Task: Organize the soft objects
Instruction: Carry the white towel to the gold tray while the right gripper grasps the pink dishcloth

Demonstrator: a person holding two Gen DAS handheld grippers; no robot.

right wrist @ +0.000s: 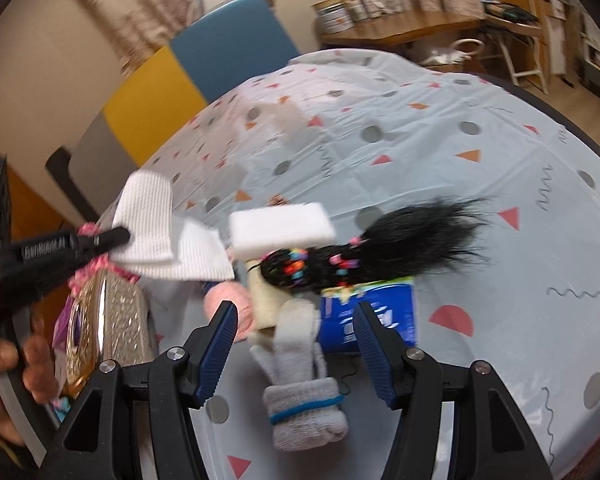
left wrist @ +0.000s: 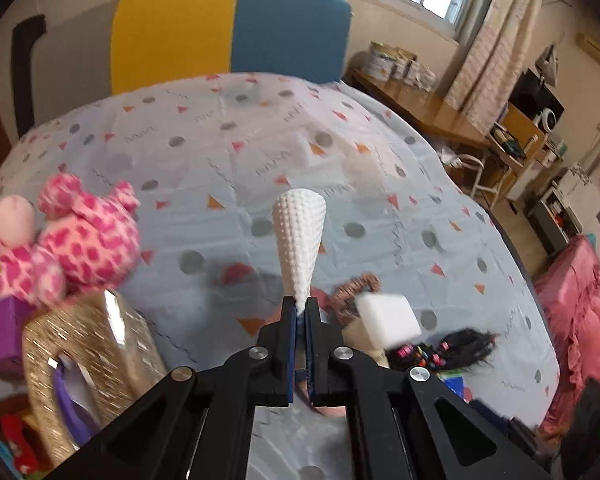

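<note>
My left gripper (left wrist: 300,310) is shut on a folded white textured cloth (left wrist: 299,236) and holds it up above the table; the cloth also shows in the right wrist view (right wrist: 156,220), pinched by the left gripper (right wrist: 120,235). My right gripper (right wrist: 294,344) is open, its jaws either side of a grey glove (right wrist: 300,376) lying on the tablecloth. Beyond it lie a white sponge block (right wrist: 282,230), a black hair piece with coloured clips (right wrist: 364,248), a pink soft ball (right wrist: 230,308) and a blue packet (right wrist: 374,314).
A gold glittery bag (left wrist: 84,356) stands at the left, with a pink spotted plush toy (left wrist: 76,240) behind it and a purple box (left wrist: 0,336). The patterned tablecloth (left wrist: 260,152) covers the table. A yellow and blue chair (left wrist: 236,28) stands behind.
</note>
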